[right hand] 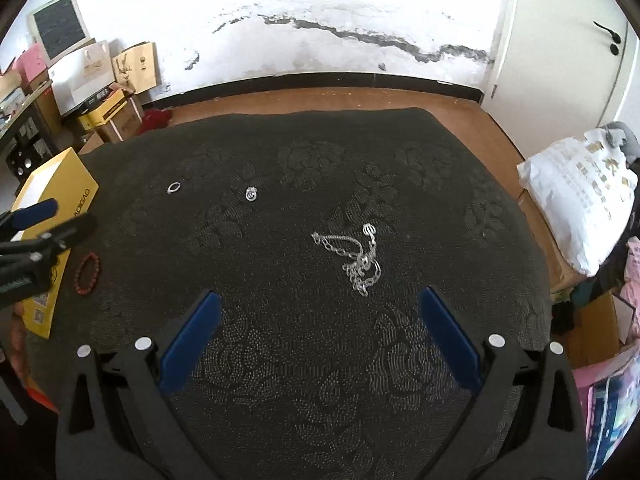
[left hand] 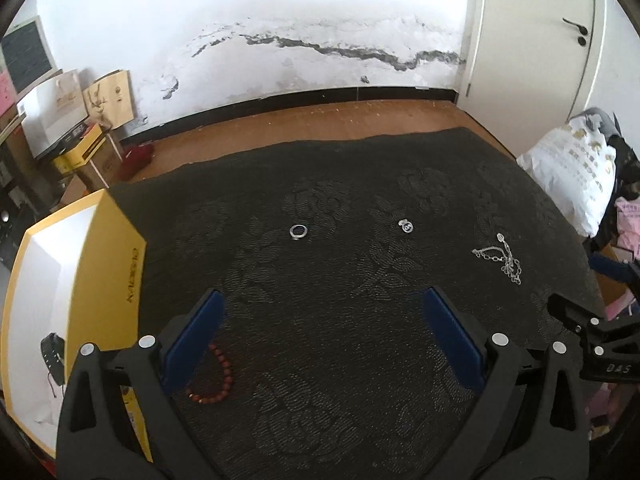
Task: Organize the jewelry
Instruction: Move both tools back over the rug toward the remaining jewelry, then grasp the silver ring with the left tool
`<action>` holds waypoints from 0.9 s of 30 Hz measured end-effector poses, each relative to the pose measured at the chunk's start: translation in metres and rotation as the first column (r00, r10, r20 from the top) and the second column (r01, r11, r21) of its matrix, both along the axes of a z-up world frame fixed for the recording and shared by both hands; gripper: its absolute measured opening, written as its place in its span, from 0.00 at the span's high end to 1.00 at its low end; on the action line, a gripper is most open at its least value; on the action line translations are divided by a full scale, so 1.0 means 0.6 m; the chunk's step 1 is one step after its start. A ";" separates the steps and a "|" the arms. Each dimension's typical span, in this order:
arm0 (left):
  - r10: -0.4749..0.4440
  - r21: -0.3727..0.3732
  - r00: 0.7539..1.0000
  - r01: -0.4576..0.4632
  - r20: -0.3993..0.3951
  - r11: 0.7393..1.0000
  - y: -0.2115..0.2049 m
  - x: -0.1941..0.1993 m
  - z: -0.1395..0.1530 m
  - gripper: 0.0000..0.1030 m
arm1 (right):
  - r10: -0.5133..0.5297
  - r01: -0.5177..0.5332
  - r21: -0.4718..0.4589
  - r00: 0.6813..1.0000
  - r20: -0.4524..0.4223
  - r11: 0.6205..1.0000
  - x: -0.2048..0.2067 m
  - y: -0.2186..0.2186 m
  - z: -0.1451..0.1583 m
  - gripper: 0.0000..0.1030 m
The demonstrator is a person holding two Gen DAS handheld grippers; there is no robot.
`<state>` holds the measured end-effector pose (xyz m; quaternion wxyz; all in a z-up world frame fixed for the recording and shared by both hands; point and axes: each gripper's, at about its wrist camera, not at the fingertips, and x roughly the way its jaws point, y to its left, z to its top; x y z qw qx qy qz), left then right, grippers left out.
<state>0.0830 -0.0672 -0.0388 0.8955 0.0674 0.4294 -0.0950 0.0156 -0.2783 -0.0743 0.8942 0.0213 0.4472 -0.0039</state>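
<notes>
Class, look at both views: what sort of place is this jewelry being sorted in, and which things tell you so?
Probably a lived-in home room, not a workshop: a dark floral-patterned cloth spread over a wooden floor, a white door, stacked cardboard boxes against a peeling wall.

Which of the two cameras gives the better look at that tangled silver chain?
The right wrist view: the silver chain lies near the middle, large enough to see its links. In the left wrist view the same chain sits off to the right, smaller and harder to make out.

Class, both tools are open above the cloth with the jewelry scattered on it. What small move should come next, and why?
Probably lower the left tool onto the red bracelet: it lies nearest, just by the left finger and beside the open yellow box. The ring, pendant and chain lie farther off.
</notes>
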 end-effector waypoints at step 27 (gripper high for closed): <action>0.081 0.010 0.994 -0.081 -0.067 0.997 0.007 0.193 -0.152 0.06 | 0.081 -0.081 -0.004 0.996 -0.041 0.997 0.115 0.072 -0.022 0.07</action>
